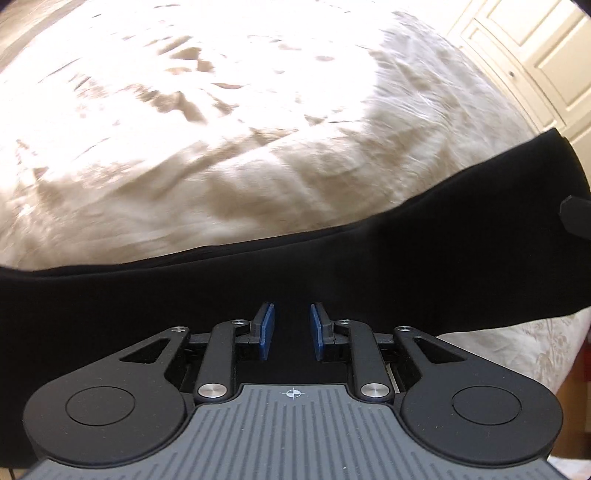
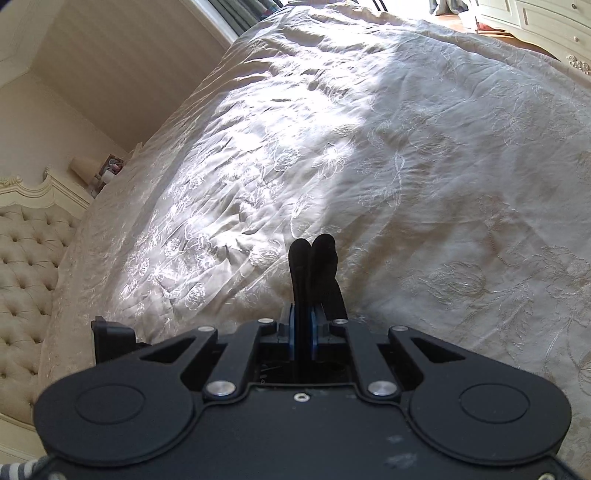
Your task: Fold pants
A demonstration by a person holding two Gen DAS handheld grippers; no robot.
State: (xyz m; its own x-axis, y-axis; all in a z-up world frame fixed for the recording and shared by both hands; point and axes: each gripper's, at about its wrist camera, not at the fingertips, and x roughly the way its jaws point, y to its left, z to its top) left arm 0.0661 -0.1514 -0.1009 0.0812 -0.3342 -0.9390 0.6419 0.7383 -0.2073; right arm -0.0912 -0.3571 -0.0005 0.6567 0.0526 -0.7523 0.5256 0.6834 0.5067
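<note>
The black pants (image 1: 332,254) stretch as a long dark band across the left wrist view, over a cream embroidered bedspread (image 1: 221,147). My left gripper (image 1: 292,325) is open, its blue pads (image 1: 266,328) apart just above the black cloth, holding nothing. My right gripper (image 2: 303,325) is shut on a bunched fold of the black pants (image 2: 314,266), which sticks up between the pads, above the bedspread (image 2: 406,166). Part of the right gripper (image 1: 576,218) shows at the right edge of the left wrist view, at the pants' end.
A tufted cream headboard (image 2: 26,266) stands at the left, with a small lamp (image 2: 85,166) beyond it. White cabinet doors (image 1: 535,55) are at the far right. White drawers (image 2: 554,26) stand past the bed's far edge.
</note>
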